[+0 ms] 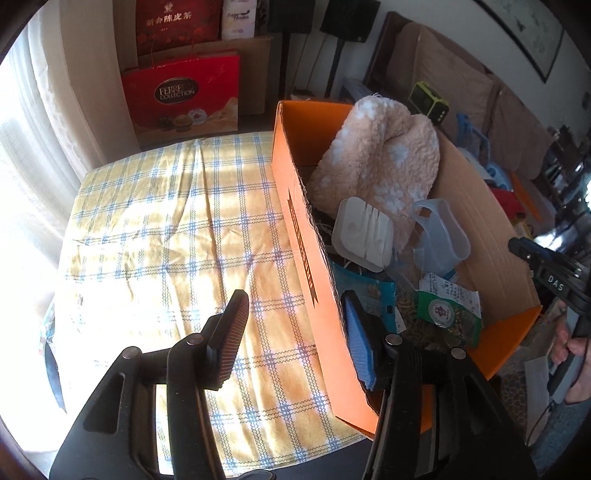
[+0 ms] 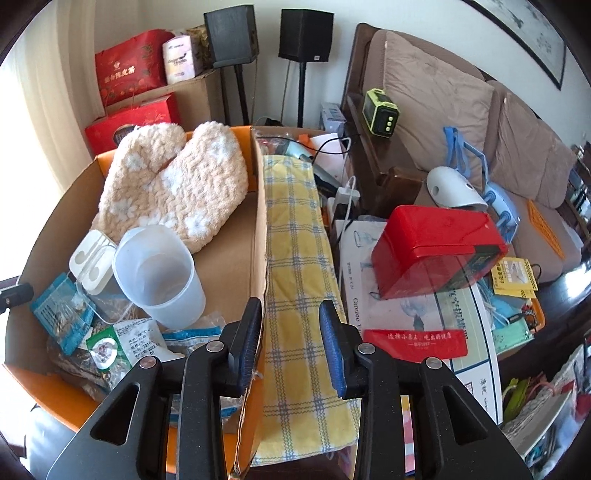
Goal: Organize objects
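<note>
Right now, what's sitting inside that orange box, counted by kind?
Fluffy slippers: 2
Clear plastic cup: 1
White earphone case: 1
Packets: 3, blue, green, pale blue
Total: 7, all within the orange box.

I count one orange box (image 2: 55, 391), two fluffy slippers (image 2: 173, 184), one clear measuring cup (image 2: 159, 277), one white earphone case (image 2: 90, 262), maybe three snack packets (image 2: 110, 343), and two black speakers (image 2: 306, 35).
</note>
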`<state>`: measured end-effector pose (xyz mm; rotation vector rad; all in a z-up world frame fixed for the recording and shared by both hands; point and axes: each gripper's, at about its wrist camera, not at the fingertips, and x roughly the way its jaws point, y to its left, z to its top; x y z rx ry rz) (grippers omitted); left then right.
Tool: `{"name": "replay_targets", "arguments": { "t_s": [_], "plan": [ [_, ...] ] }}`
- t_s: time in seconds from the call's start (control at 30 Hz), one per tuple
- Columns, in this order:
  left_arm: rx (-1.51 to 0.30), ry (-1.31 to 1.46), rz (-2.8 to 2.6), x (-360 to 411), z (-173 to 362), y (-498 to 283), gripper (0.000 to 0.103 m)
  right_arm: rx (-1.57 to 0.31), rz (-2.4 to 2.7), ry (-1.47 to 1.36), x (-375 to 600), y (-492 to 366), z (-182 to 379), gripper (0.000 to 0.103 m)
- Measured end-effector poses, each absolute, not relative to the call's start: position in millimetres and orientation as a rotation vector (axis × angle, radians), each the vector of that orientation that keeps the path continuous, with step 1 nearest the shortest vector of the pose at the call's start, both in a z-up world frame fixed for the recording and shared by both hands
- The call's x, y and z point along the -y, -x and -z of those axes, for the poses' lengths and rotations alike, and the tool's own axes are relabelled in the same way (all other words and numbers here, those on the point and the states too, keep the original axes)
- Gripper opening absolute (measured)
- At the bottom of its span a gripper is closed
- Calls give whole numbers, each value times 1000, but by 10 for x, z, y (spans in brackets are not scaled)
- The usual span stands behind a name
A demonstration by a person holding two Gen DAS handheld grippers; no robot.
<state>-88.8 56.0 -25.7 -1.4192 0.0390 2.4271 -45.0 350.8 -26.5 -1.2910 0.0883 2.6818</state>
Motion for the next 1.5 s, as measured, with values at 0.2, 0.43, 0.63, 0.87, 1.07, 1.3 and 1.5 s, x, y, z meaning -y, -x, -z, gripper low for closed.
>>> {"name": "replay_targets", "arguments": {
  "t_s": [0.2, 0.43, 0.63, 0.87, 1.07, 1.3, 1.5],
  "plan": [
    [-82, 1250, -2561, -579, -61, 509, 75, -105, -2750, 1173, -3351, 206, -44, 45],
    [-87, 1165, -2651, -504, -197, 182, 95, 8, -2834, 1085, -2881, -66, -159, 75],
    [-28, 1152, -2671, -416, -194, -22, 97, -1, -2851, 1066, -2674, -195, -152, 83],
    [3, 1141, -2689, -361, -209, -189, 103, -74, -2853, 1060, -2616, -341, -106, 91],
    [46, 1169, -2711, -293, -158, -267, 103, -93, -2866, 1039, -2563, -472, -114, 102],
    [47, 1152, -2755, -239, -173, -391, 103, -77, -2860, 1034, -2458, -565, -97, 102],
    [40, 1151, -2771, -217, -165, -456, 103, -73, -2858, 1015, -2382, -646, -106, 102]
  ]
}}
